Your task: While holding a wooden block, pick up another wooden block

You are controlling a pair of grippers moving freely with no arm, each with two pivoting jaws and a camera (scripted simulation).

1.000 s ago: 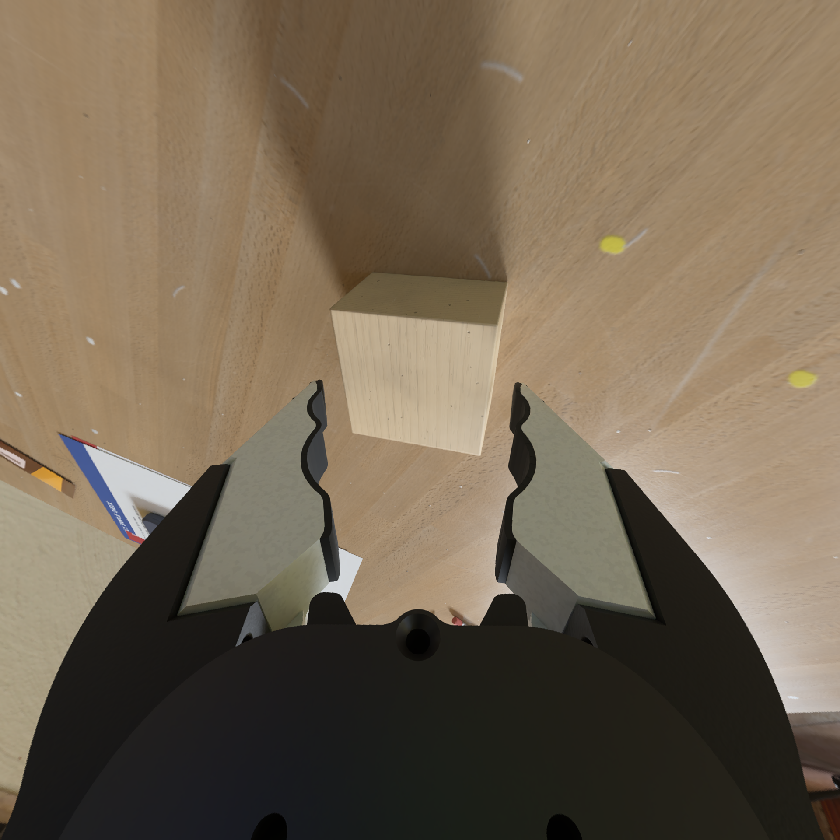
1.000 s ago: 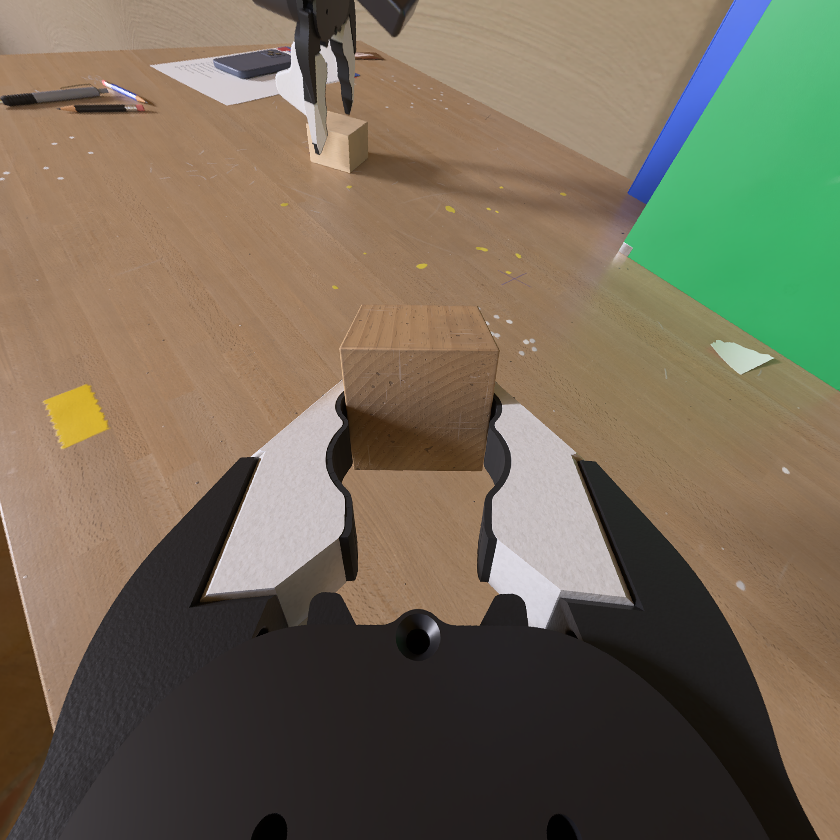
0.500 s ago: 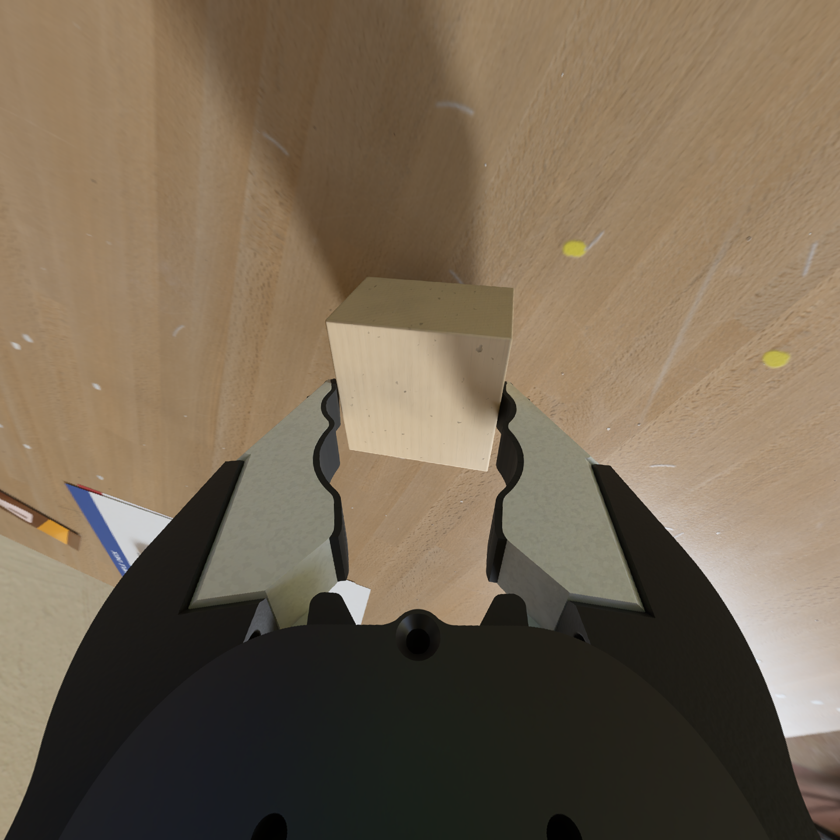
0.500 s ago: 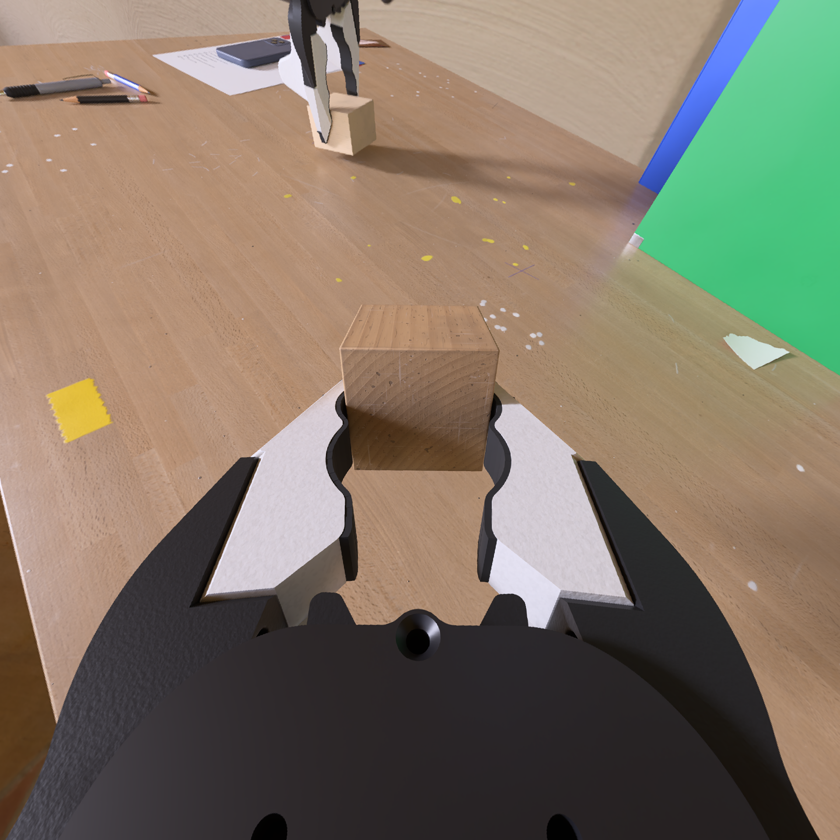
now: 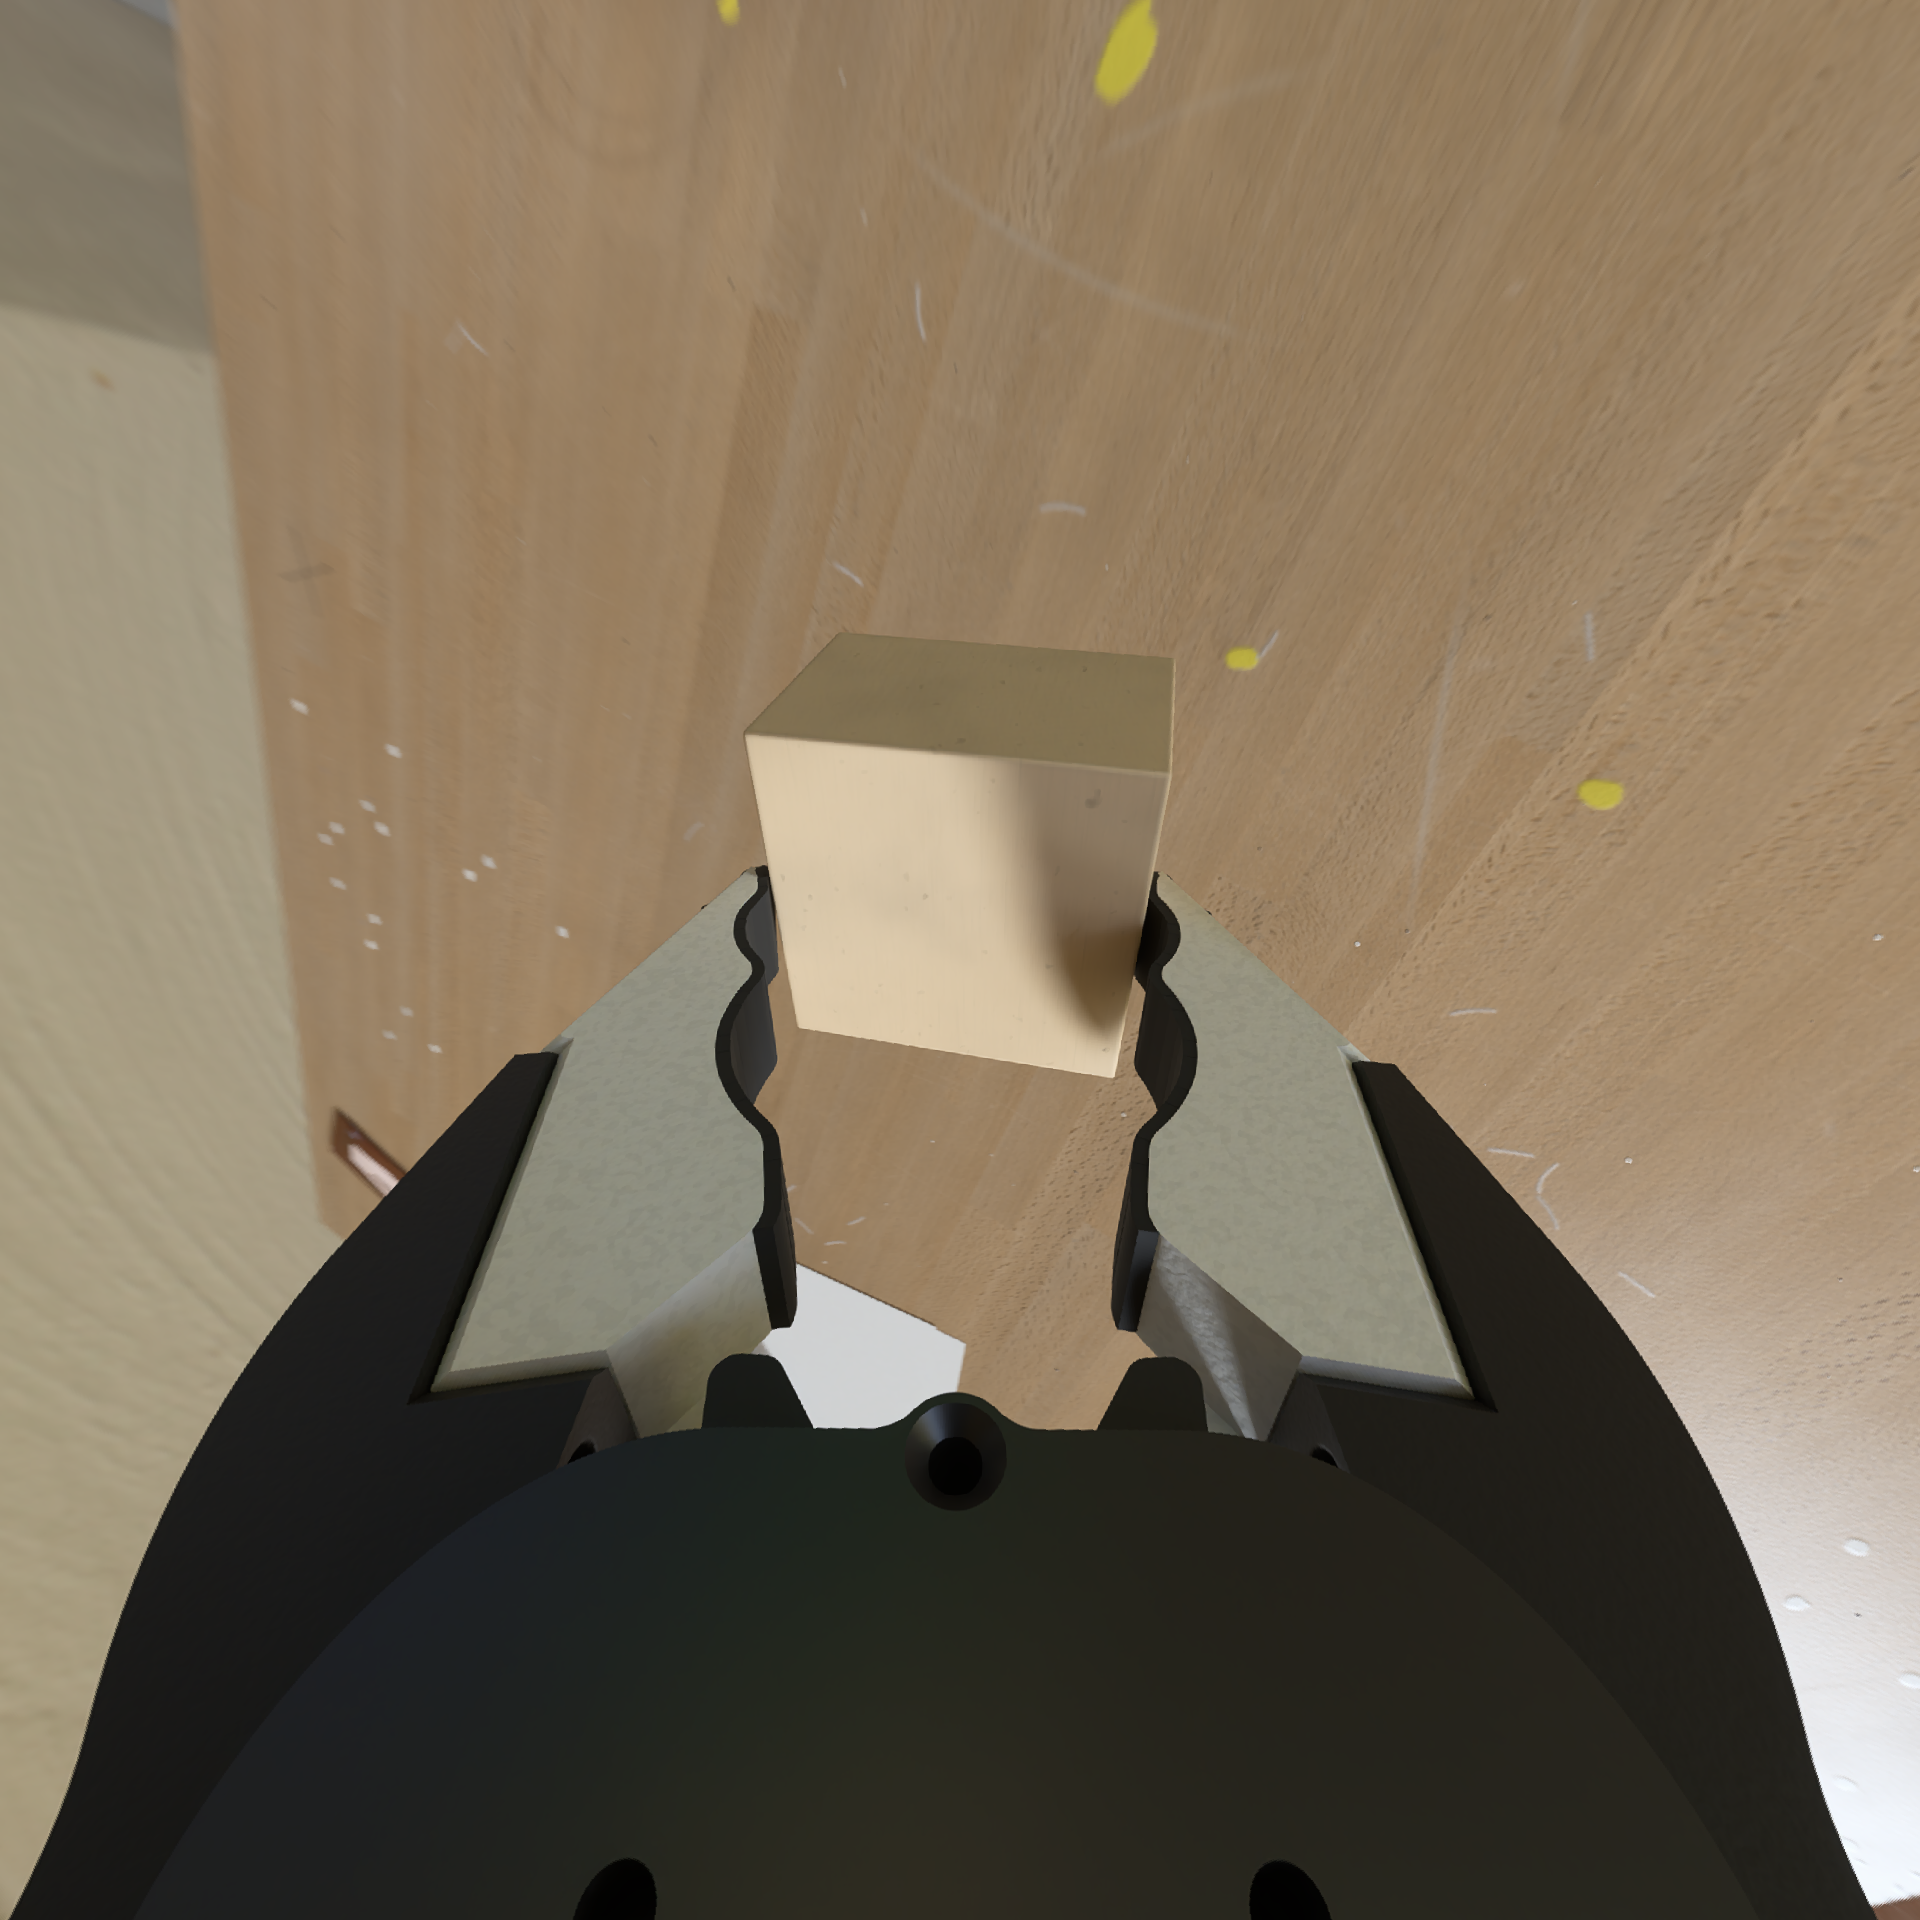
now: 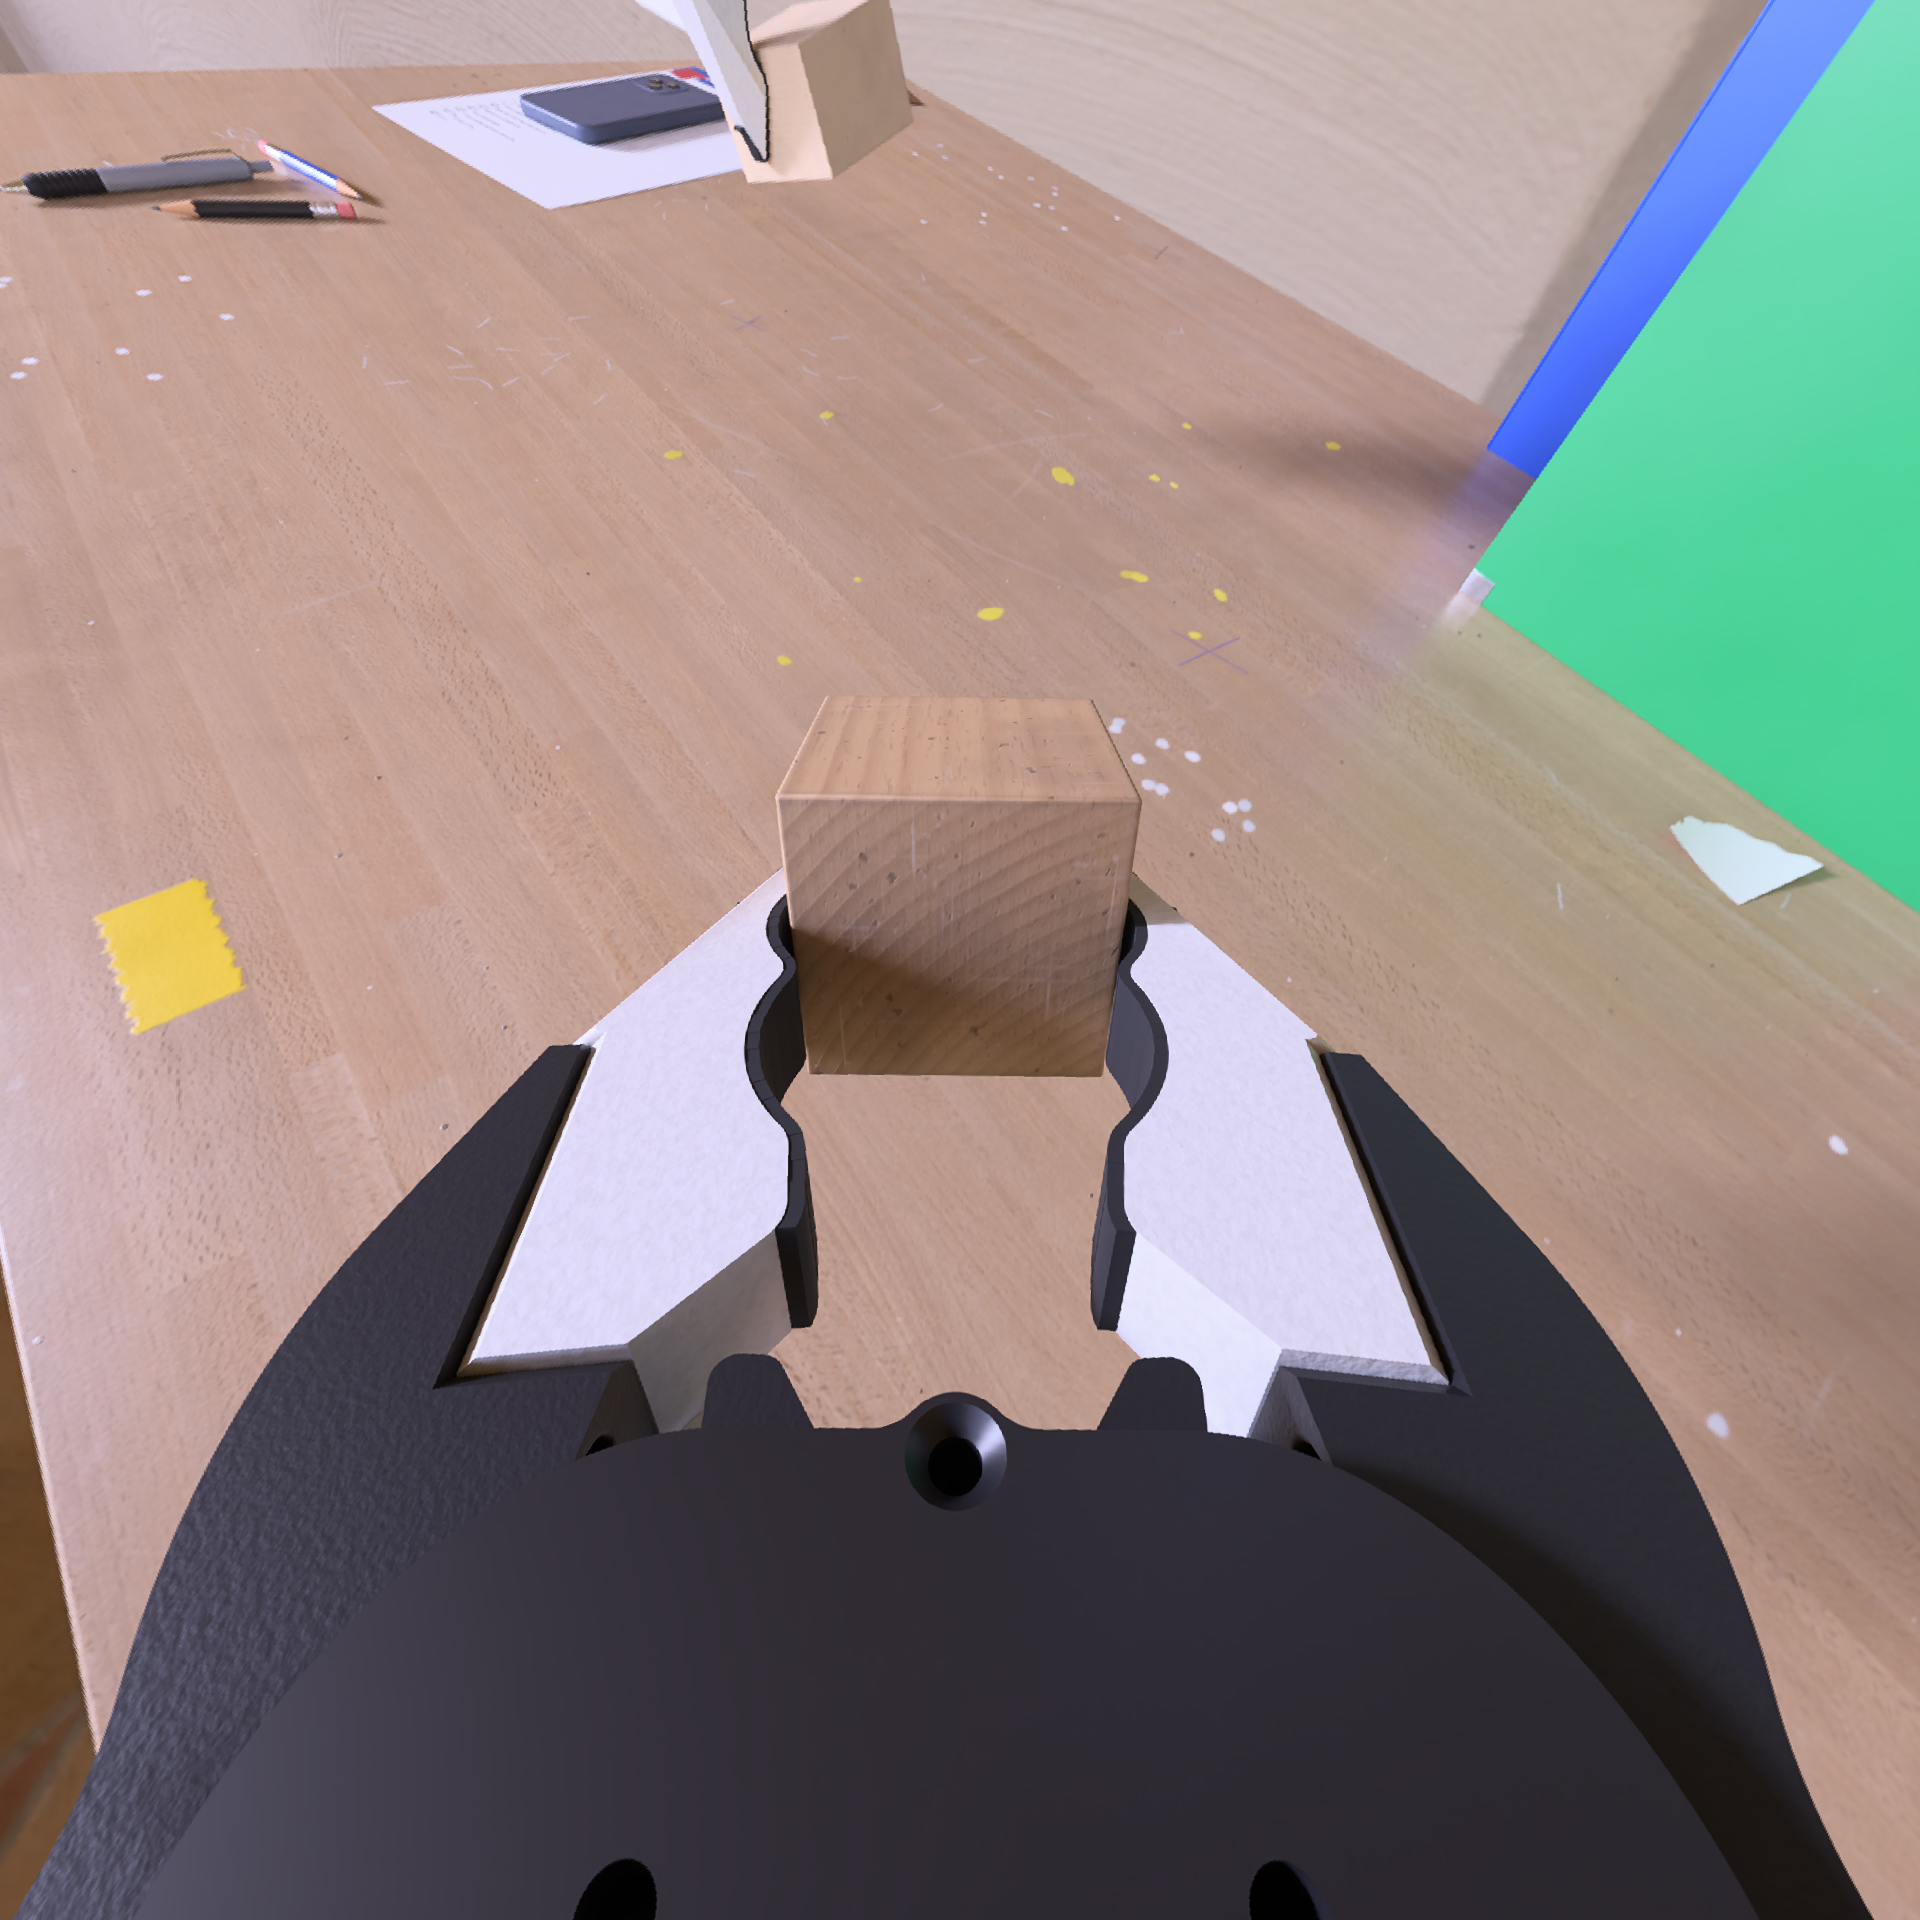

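Observation:
My left gripper (image 5: pixel 956 914) is shut on a pale wooden block (image 5: pixel 961 862) and holds it well above the wooden table (image 5: pixel 1455 520). My right gripper (image 6: pixel 956 935) is shut on a darker brown wooden block (image 6: pixel 956 894), held just over the table (image 6: pixel 520 623). In the right wrist view the left gripper's fingers (image 6: pixel 727 73) and the pale block (image 6: pixel 842 94) show at the top edge, lifted clear of the table.
A sheet of paper (image 6: pixel 582 156) with a dark phone (image 6: pixel 623 109) lies at the far end, with a pen (image 6: pixel 145 177) and pencils (image 6: pixel 260 208) to its left. A green board (image 6: pixel 1745 582) stands on the right. A yellow tape piece (image 6: pixel 166 951) lies at the left.
My left gripper closed on the pale block and lifted it off the table. My right gripper kept its hold on the brown block and moved slightly.

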